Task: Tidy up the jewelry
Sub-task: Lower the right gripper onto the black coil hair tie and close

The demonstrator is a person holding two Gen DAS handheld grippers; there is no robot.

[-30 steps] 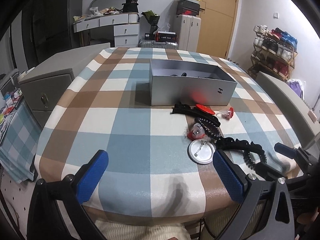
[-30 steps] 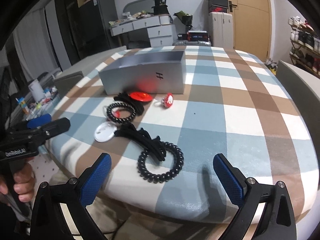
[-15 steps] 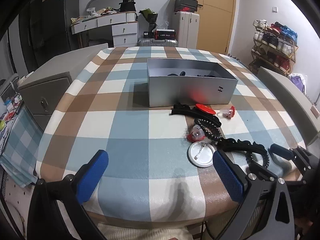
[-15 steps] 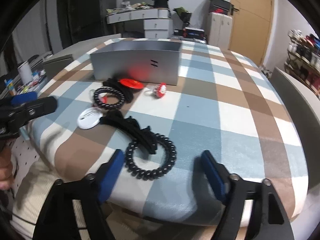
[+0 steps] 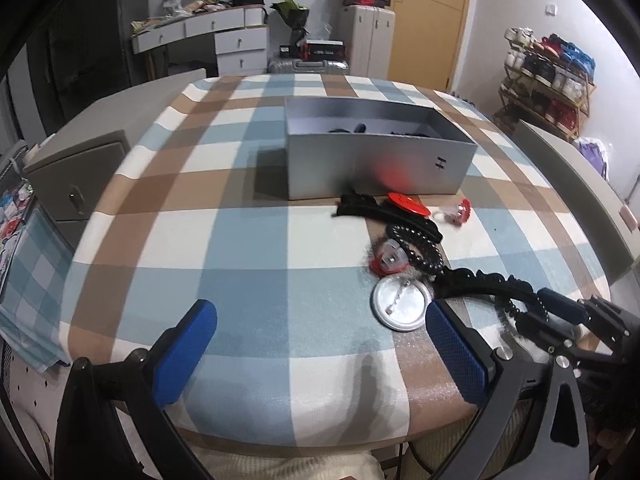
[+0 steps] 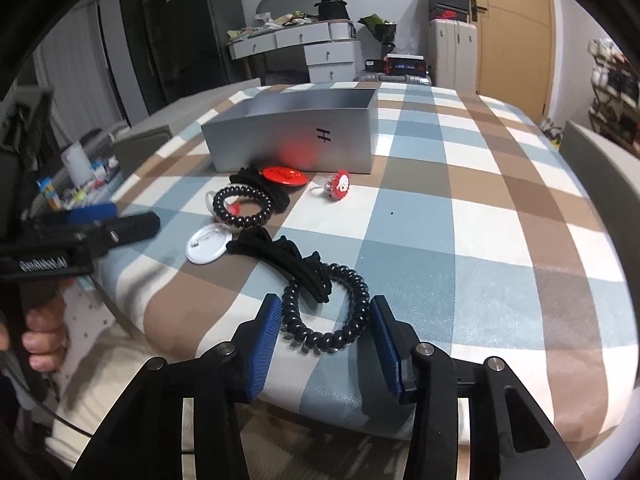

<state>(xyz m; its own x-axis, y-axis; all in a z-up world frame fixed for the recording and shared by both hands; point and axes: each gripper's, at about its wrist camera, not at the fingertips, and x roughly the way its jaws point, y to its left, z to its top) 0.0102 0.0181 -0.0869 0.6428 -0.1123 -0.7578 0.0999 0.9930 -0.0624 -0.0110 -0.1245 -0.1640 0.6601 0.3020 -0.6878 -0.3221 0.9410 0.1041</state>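
Observation:
A black spiral hair tie (image 6: 320, 338) lies near the front edge of the checked table, partly under a black fabric hair band (image 6: 280, 256). My right gripper (image 6: 325, 304) straddles the tie, its jaws closing; the blue pads stand just beside the coil, which keeps its round shape. Farther back lie a white badge (image 6: 208, 246), a black coiled bracelet (image 6: 242, 208), a red badge (image 6: 285, 175) and a Santa ring (image 6: 340, 185), in front of the silver box (image 6: 296, 140). My left gripper (image 5: 320, 312) hovers open over bare cloth, left of the white badge (image 5: 402, 302).
The table's front edge (image 5: 320, 436) runs just below both grippers. A grey cabinet (image 5: 76, 184) stands at the left and a grey padded bench (image 5: 568, 176) at the right. Dark items lie inside the silver box (image 5: 376, 168). A hand (image 6: 40, 332) holds the left gripper.
The right gripper's jaws have narrowed from wide apart to either side of the spiral hair tie. The left gripper has stayed open and in place.

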